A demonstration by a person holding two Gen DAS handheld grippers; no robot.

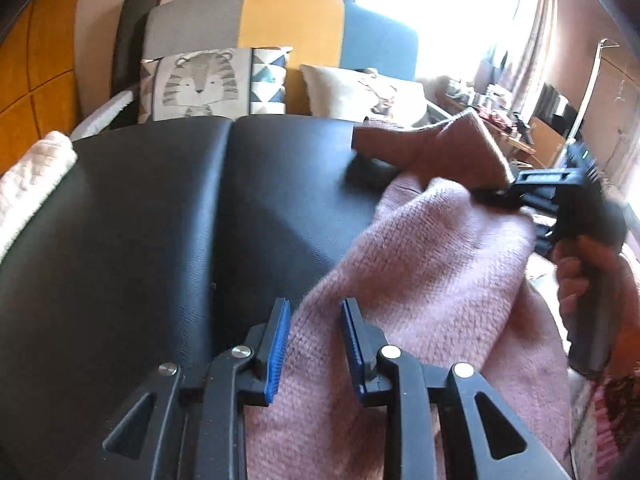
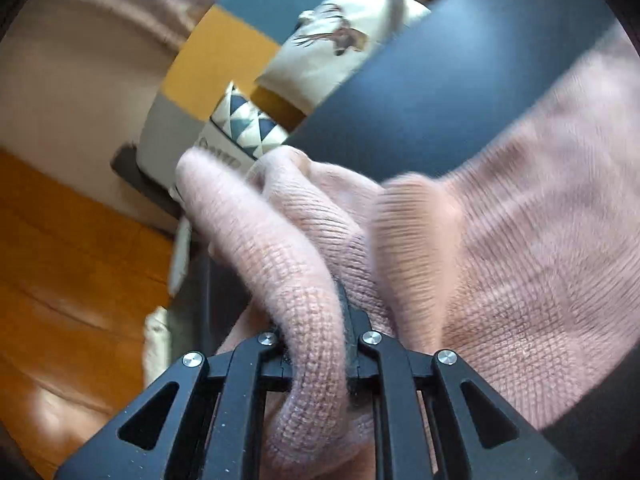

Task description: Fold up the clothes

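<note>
Pink sweater (image 1: 420,264) lay over black table (image 1: 168,208); right gripper (image 2: 320,344) pinched its fold; left gripper (image 1: 316,320) jaws spread, straddling hem.

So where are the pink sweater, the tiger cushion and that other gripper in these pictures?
pink sweater (image 1: 432,264): left wrist view, on its knitted body.
tiger cushion (image 1: 200,84): left wrist view, on the tiger's face.
right gripper (image 1: 504,196): left wrist view, at its tips, clamped on the sweater.
</note>
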